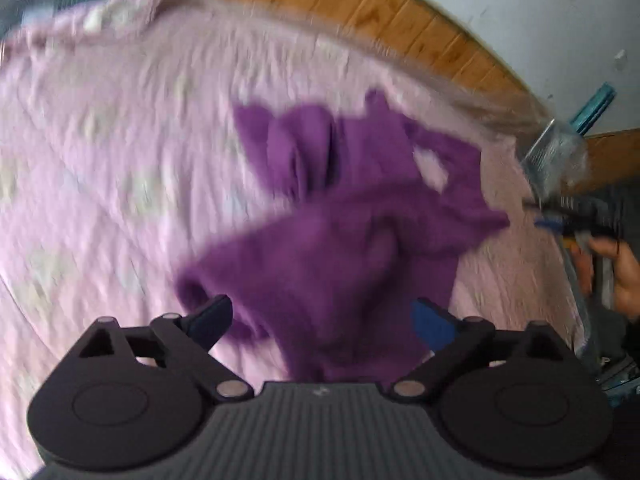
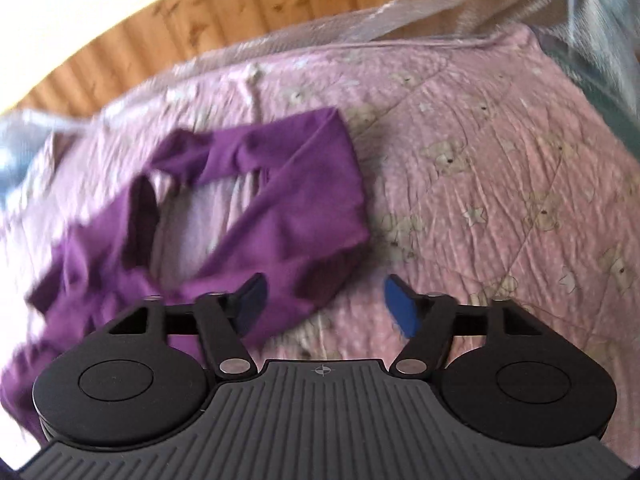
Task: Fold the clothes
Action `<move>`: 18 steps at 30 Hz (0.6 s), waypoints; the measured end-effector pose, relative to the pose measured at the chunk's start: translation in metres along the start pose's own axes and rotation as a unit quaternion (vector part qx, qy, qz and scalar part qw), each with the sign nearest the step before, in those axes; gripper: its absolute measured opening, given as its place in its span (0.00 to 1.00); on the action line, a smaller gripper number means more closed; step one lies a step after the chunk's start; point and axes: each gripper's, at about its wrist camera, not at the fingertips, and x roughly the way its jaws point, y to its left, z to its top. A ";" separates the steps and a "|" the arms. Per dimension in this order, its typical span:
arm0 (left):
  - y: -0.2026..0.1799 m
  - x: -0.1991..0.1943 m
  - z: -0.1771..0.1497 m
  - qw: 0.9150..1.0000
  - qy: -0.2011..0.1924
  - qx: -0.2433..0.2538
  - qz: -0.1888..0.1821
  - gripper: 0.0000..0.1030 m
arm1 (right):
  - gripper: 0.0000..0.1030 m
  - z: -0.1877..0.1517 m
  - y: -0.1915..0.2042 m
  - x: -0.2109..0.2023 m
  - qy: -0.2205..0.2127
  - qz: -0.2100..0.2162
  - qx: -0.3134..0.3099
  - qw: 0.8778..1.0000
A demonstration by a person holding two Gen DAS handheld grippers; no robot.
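Note:
A purple garment lies crumpled on the pink bedspread. My left gripper hangs just above its near part, jaws wide apart and pressing on nothing. In the right wrist view the same purple garment spreads to the left, one sleeve looped around a patch of pink bedspread. My right gripper stands open over the garment's near right corner, its left finger above the cloth and its right finger above the bedspread. The right gripper, held by a hand, shows at the right edge of the left wrist view.
A wooden headboard runs along the far side of the bed, also in the right wrist view as wooden headboard. Clear plastic sheeting covers the bed's far edge. A teal object leans on the white wall.

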 end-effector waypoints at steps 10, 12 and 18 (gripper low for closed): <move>-0.038 0.072 -0.033 0.999 0.023 0.010 0.024 0.20 | 0.16 0.032 -0.018 0.117 0.051 0.025 0.003 0.998; -0.043 0.057 -0.025 1.000 0.000 0.027 -0.011 0.17 | 0.01 0.034 -0.014 0.110 0.030 0.049 -0.004 0.998; -0.048 -0.046 0.025 0.979 -0.099 0.064 -0.167 0.10 | 0.00 0.054 -0.024 0.014 -0.073 0.076 0.054 0.993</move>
